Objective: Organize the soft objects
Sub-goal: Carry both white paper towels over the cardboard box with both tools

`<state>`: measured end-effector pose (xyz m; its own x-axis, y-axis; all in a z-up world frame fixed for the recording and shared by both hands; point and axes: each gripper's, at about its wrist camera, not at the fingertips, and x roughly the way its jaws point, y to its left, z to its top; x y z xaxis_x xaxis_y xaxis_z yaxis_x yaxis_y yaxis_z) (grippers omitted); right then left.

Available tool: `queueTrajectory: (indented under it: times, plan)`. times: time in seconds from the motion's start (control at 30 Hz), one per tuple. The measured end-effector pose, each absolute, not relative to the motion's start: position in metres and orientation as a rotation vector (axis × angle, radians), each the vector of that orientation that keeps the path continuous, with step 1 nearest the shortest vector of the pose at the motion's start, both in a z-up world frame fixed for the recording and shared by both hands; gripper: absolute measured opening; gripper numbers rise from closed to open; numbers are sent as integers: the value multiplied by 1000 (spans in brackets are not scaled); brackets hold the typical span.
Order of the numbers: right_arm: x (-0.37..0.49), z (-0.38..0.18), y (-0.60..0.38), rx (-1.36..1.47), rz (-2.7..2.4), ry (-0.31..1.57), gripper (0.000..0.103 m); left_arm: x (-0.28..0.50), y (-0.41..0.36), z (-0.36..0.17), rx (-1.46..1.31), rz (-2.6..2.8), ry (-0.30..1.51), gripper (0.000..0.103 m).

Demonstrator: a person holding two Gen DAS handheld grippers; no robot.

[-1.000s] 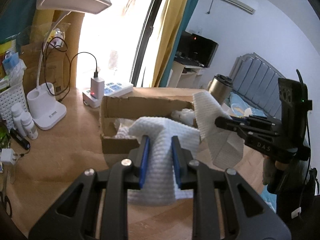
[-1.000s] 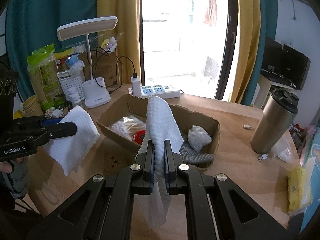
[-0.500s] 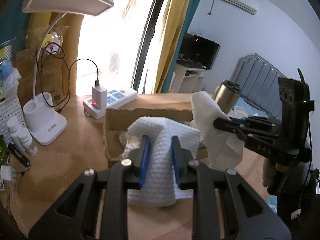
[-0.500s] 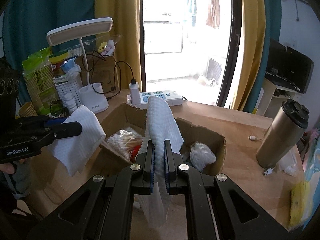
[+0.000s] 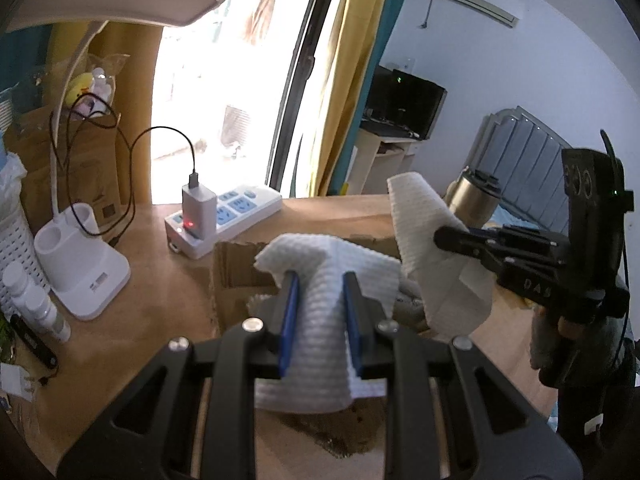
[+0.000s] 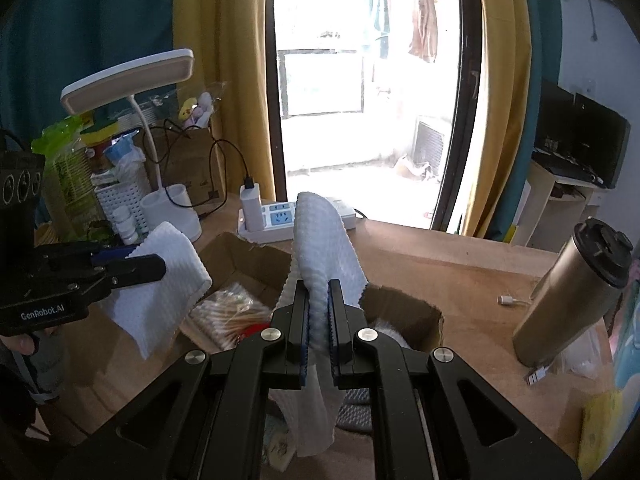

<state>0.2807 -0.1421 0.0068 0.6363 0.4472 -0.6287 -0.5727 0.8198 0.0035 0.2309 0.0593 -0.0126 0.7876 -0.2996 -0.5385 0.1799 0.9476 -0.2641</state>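
A white waffle-textured cloth is held by both grippers above an open cardboard box (image 6: pixel 248 256). My left gripper (image 5: pixel 318 280) is shut on one end of the cloth (image 5: pixel 320 320); it also shows in the right wrist view (image 6: pixel 132 266) gripping that end (image 6: pixel 160 292). My right gripper (image 6: pixel 319 292) is shut on the other end of the cloth (image 6: pixel 324 240), which hangs down below the jaws. In the left wrist view the right gripper (image 5: pixel 444 236) pinches the cloth (image 5: pixel 432 264) over the box (image 5: pixel 236 268).
The box holds cotton swabs (image 6: pixel 228 312) and soft items. A white desk lamp (image 6: pixel 132 80), a power strip (image 6: pixel 276 220) with a charger, a white basket (image 6: pixel 120 196) and bottles stand at the back left. A steel tumbler (image 6: pixel 572 296) stands at the right.
Both grippers have risen with the cloth and moved forward over the box. The box now sits lower and closer in both views.
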Motion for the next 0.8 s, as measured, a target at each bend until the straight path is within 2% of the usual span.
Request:
queueTrajectory:
  times: [0.47, 0.8]
  plan:
    - [311, -13, -127, -186, 642, 687, 9, 273, 53, -33, -215, -256, 653, 22]
    - [321, -47, -112, -167, 687, 763, 9, 295, 43, -55, -204, -265, 717, 23]
